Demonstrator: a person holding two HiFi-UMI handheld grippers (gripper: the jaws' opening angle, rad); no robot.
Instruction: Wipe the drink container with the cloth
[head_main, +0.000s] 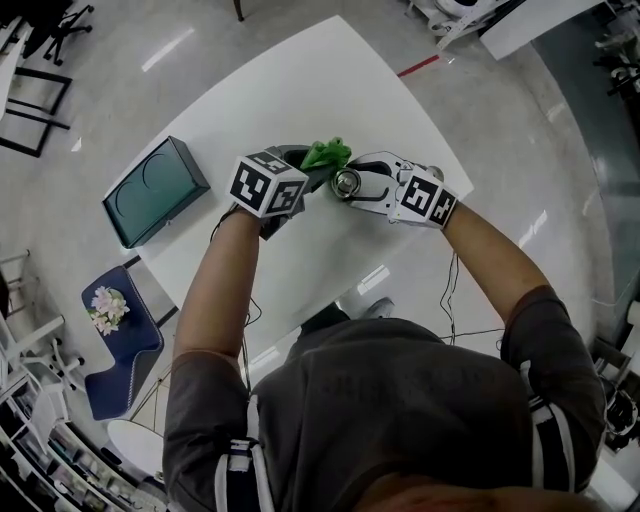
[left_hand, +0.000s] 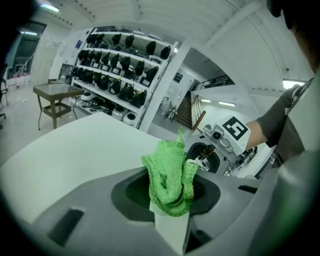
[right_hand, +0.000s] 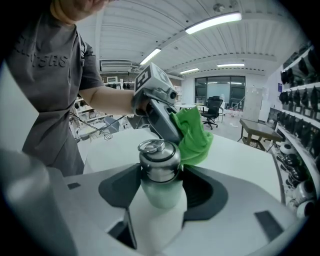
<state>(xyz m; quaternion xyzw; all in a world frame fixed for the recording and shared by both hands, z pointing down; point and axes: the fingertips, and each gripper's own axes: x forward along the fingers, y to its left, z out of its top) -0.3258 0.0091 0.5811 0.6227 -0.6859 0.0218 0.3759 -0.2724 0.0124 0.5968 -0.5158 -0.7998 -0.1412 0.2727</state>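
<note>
A pale green drink bottle (right_hand: 160, 186) with a steel cap and ring (right_hand: 159, 159) stands upright between the jaws of my right gripper (right_hand: 159, 192), which is shut on it. From above, the bottle's cap (head_main: 347, 182) shows at the right gripper (head_main: 362, 187). My left gripper (left_hand: 170, 197) is shut on a bunched green cloth (left_hand: 170, 176). In the head view the cloth (head_main: 326, 153) sits just left of and behind the cap, at the left gripper (head_main: 312, 170). In the right gripper view the cloth (right_hand: 192, 135) hangs against the cap's right side.
Both grippers are over a white table (head_main: 300, 90). A dark green box (head_main: 155, 192) lies at the table's left edge. A blue chair with a flower print (head_main: 115, 335) stands on the floor at the lower left. Shelves of dark gear (left_hand: 120, 65) line the far wall.
</note>
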